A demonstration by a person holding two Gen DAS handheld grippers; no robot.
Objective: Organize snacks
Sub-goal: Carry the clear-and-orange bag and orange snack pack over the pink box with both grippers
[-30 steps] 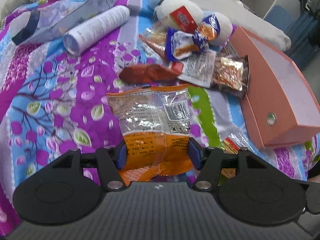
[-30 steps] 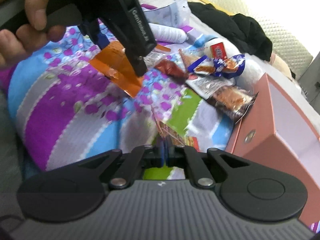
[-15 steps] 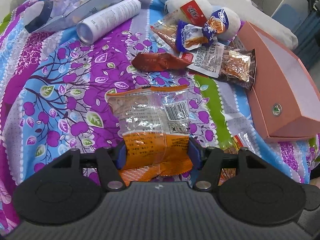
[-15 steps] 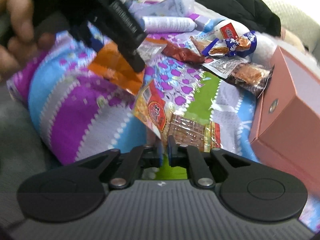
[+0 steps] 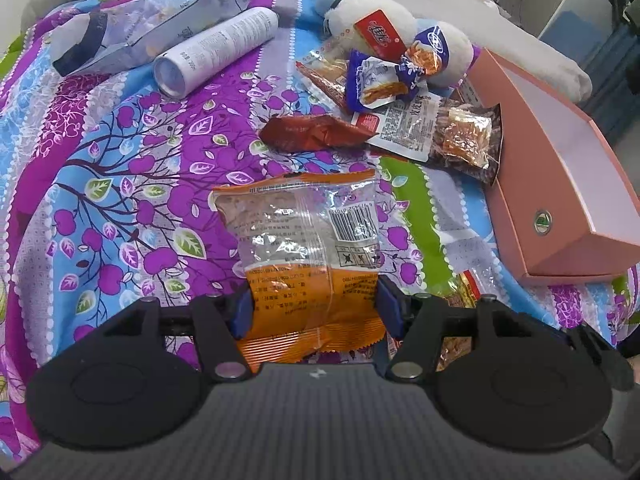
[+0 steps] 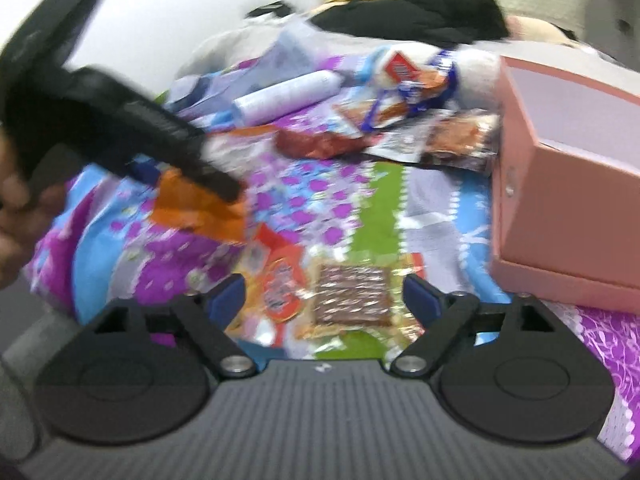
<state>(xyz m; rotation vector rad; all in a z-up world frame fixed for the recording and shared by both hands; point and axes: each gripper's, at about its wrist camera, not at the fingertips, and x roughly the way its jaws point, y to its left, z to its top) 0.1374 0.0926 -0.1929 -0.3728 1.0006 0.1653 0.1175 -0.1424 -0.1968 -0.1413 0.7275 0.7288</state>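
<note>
Left wrist view: the left gripper [image 5: 314, 312] is clamping an orange-and-clear plastic snack packet [image 5: 306, 248] at 6 o'clock, over a purple floral bedspread [image 5: 120, 184]; an open pink cardboard box [image 5: 560, 184] is lying at 3 o'clock. Right wrist view, blurred: the right gripper [image 6: 324, 300] is gaping wide, holding nothing, over a gold-wrapped brown snack bar [image 6: 352, 300] on the bedspread; the box is sitting at 2 o'clock.

A home bedroom: floral bedspread [image 5: 120, 184], plush toy [image 5: 372, 20], heaped dark clothes [image 6: 420, 12].
</note>
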